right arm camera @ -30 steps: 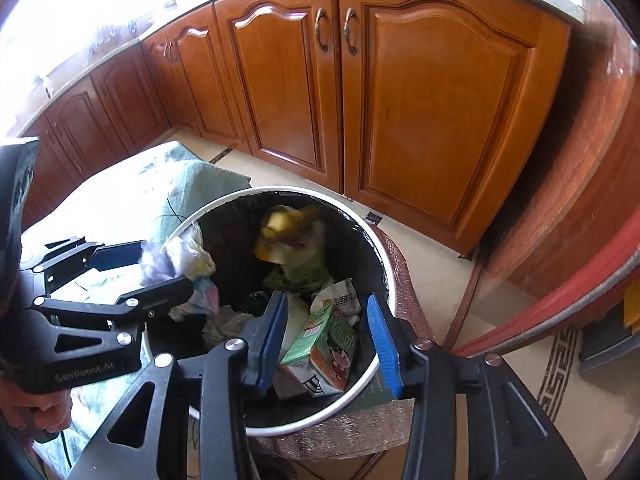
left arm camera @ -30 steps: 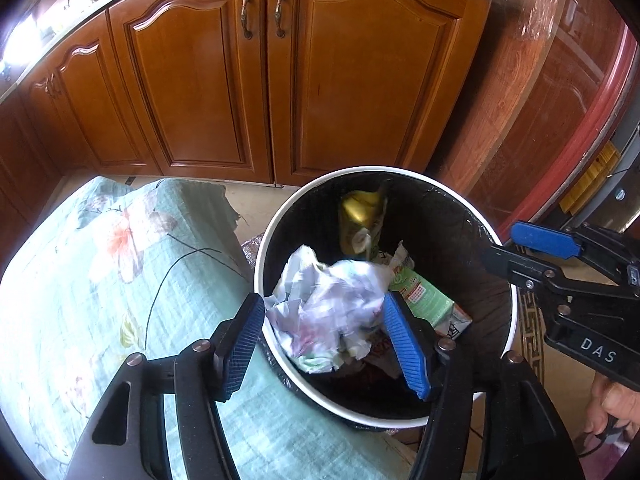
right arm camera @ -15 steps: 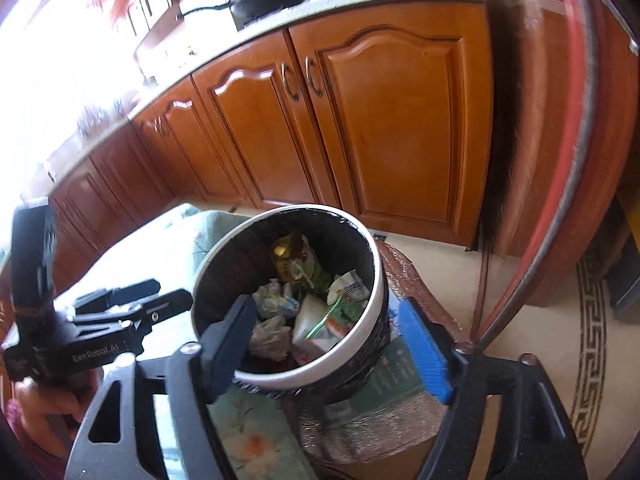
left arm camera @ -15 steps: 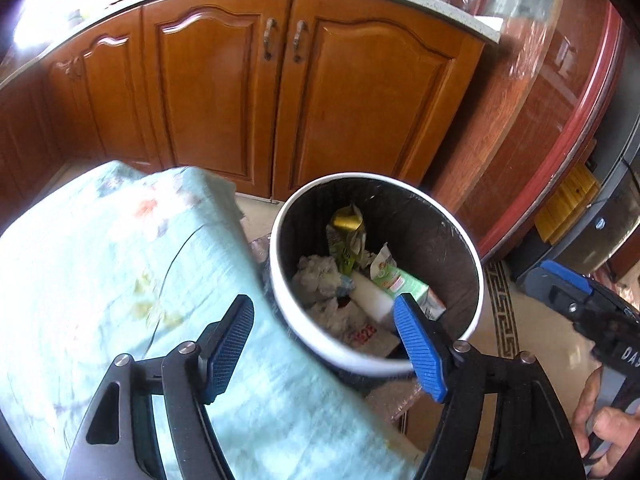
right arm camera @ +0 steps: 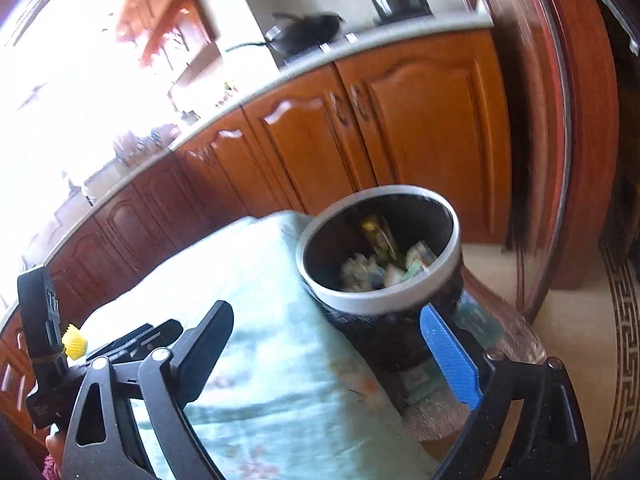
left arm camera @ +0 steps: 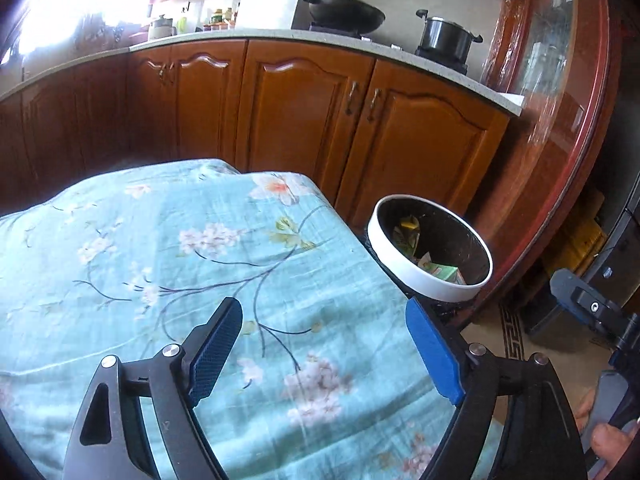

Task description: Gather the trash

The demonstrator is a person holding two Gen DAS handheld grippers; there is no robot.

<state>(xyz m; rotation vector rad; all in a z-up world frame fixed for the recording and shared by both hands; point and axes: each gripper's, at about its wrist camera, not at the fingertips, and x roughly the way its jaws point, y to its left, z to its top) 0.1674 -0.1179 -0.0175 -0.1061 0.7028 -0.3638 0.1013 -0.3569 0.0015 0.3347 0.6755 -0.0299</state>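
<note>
A round trash bin [left arm camera: 400, 266] with a white rim and black liner stands beside the cloth-covered table [left arm camera: 200, 264]; it also shows in the right wrist view [right arm camera: 380, 300]. Inside it lie crumpled paper [right arm camera: 358, 272], a green carton [left arm camera: 440, 272] and a yellow wrapper [left arm camera: 408, 226]. My left gripper [left arm camera: 324, 354] is open and empty above the table. My right gripper [right arm camera: 326, 354] is open and empty, above the table edge near the bin. The right gripper also shows at the right edge of the left wrist view [left arm camera: 592, 312], and the left gripper at the left of the right wrist view [right arm camera: 132, 340].
Wooden kitchen cabinets [left arm camera: 320, 128] run behind the table and bin. A wok [left arm camera: 344, 10] and a pot [left arm camera: 446, 36] sit on the counter. A red-framed glass cabinet [left arm camera: 560, 120] stands to the right. A patterned floor border [right arm camera: 624, 340] lies on the right.
The left gripper let the crumpled paper go into the bin. Both grippers have risen and pulled back from the bin over the table, with jaws wide open.
</note>
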